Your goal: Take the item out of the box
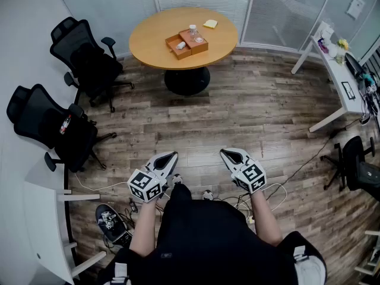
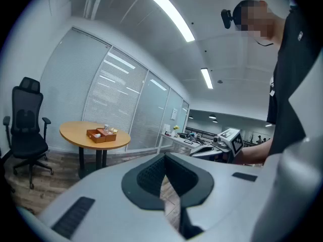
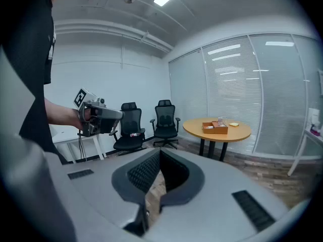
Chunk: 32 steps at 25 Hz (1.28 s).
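holding left hand-held gripper (image 1: 173,155), right hand-held gripper (image 1: 224,152) closed, empty; box (image 1: 186,44) well apart

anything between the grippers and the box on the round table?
Head view: from the left gripper and right gripper to the box, only bare wood floor, then the round table.

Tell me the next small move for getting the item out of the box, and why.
Probably step forward toward the round table: the box sits on it, far across the floor, while the left gripper and right gripper are shut, empty and nowhere near it.
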Motion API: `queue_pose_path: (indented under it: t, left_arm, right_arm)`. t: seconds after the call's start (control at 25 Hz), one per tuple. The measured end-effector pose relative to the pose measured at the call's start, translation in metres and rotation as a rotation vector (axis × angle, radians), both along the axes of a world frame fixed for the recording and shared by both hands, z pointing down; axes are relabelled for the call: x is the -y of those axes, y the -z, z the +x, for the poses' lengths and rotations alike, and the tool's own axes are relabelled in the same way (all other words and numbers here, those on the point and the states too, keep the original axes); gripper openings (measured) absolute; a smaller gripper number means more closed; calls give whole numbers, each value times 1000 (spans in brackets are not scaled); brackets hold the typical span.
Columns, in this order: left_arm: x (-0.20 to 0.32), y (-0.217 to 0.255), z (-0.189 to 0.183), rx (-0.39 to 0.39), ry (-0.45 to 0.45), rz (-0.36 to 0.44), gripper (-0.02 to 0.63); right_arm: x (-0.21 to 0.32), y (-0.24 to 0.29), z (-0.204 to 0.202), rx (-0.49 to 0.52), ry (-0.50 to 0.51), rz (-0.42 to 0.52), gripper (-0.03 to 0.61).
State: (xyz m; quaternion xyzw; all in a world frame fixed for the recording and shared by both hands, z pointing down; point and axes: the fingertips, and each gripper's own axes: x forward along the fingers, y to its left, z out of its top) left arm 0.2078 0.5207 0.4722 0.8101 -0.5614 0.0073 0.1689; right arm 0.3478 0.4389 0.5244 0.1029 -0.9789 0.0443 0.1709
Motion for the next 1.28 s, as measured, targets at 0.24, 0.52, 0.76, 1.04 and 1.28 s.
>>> queue_pose_path:
  t: [0.24,0.52,0.76,1.04,1.28]
  left_arm:
    - [4,7,-23,-3,-15,12,6]
    - [17,10,-51,-21,-46,29,6]
    - [25,8,-87,-40,-67,24,6]
    - [34,7,-135,-54,-105,43,6]
    - [45,-1,-175,-73,-132,39,6]
  right_arm:
    - [0,0,-20,-9,-11,-9,5]
    - [13,-3,-53,-11,-43,-28,5]
    - [23,-3,-88,-19,-60,-26,5]
    - [35,-11,-117,-75,-120,-3,5]
    - [50,-26,-136,-125,-168,-2,5]
